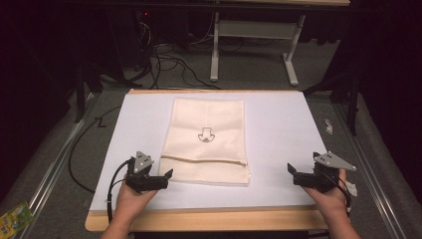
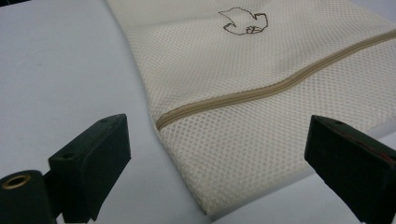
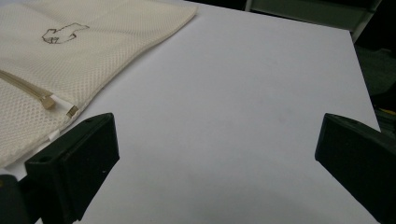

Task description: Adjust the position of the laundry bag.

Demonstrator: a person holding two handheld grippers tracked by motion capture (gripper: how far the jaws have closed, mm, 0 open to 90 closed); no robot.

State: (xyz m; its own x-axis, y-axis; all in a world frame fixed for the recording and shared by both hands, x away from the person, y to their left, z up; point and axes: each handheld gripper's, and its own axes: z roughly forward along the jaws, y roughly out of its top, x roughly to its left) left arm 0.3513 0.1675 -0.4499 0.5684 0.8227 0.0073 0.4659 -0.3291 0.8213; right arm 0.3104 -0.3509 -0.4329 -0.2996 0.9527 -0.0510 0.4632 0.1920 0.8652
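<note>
A cream mesh bag (image 1: 206, 137) lies flat in the middle of the white table top (image 1: 283, 129), with a small dark emblem (image 1: 205, 134) on it and a tan zipper (image 1: 204, 159) running across near its front end. My left gripper (image 1: 168, 175) hovers open just off the bag's front left corner; the left gripper view has the bag (image 2: 261, 93) and its zipper (image 2: 275, 86) between the wide-apart jaws. My right gripper (image 1: 291, 170) stands open to the right of the bag, apart from it. The zipper's pull (image 3: 47, 101) lies at the bag's edge (image 3: 93, 51).
The white sheet rests on a wooden board whose edge (image 1: 209, 219) runs along the front. Dark floor, cables (image 1: 164, 62) and a white table frame (image 1: 254, 40) lie beyond the far edge. A green packet (image 1: 12, 218) lies at the lower left, off the table.
</note>
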